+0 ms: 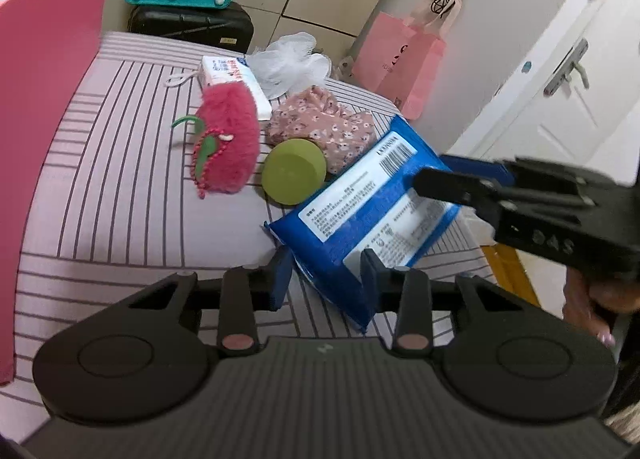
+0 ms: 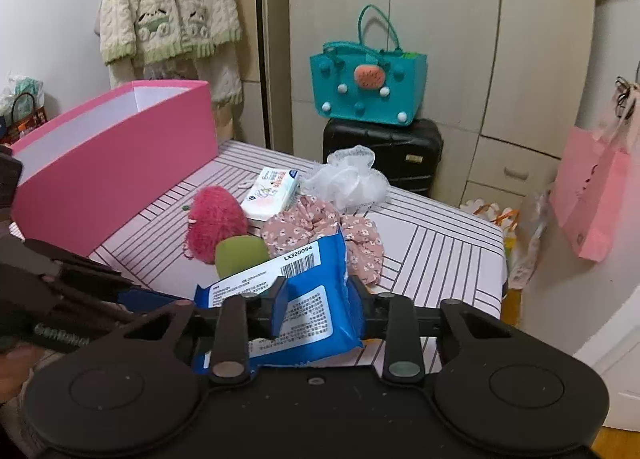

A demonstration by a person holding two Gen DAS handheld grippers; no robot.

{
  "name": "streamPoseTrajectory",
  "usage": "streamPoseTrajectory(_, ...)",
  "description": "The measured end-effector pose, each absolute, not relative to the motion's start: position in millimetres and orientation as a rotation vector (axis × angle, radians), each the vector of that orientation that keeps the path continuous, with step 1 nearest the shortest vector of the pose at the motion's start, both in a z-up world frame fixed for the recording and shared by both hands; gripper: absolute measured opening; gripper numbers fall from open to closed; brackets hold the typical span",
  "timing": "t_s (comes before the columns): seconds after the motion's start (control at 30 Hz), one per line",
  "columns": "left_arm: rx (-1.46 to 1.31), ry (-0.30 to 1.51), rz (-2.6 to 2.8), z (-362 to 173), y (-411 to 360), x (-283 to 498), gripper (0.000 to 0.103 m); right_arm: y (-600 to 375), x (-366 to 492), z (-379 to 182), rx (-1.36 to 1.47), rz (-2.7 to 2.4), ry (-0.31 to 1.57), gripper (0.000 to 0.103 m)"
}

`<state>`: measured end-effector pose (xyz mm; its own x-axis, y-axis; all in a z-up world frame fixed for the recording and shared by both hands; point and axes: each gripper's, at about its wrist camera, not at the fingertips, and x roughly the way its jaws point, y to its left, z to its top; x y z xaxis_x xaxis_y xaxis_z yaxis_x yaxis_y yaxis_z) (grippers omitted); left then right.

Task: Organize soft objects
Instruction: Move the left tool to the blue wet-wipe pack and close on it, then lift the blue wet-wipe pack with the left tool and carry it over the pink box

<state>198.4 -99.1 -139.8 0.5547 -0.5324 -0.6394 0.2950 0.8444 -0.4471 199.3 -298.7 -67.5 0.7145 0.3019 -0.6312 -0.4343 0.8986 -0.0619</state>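
A blue wipes pack (image 1: 360, 211) (image 2: 312, 299) lies tilted at the near edge of the striped table (image 1: 120, 179). My left gripper (image 1: 326, 275) is shut on its near corner. My right gripper (image 2: 320, 297) is shut on its other end, and the pack buckles between the pads. Each gripper shows in the other's view, the right gripper (image 1: 436, 175) from the right and the left gripper (image 2: 160, 299) from the left. Behind the pack lie a green round sponge (image 1: 294, 173), a fluffy pink plush (image 1: 228, 147), a floral cloth (image 1: 324, 127), a white bath pouf (image 1: 288, 63) and a white tissue pack (image 1: 232, 79).
An open pink box (image 2: 120, 175) stands on the table's left side. A teal felt bag (image 2: 368, 87) sits on a black case (image 2: 384, 151) beyond the table. A pink paper bag (image 2: 592, 199) hangs at the right, by a door.
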Motion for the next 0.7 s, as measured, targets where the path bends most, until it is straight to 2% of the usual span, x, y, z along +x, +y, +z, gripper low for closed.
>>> streamPoseTrajectory(0.23, -0.326, 0.878, -0.483, -136.3, -84.3, 190.0, 0.032, -298.2, 171.2, -66.0, -0.115, 0.424, 0.656, 0.032)
streamPoseTrajectory(0.47, -0.167, 0.882, -0.418, -131.7, -88.5, 184.0, 0.032, -301.9, 157.0, -95.4, 0.087, 0.394, 0.774, 0.032)
streamPoseTrajectory(0.7, -0.133, 0.909, -0.404, -129.1, -92.6, 183.4, 0.033, -306.1, 157.4, -114.1, 0.154, 0.345, 0.842, 0.039)
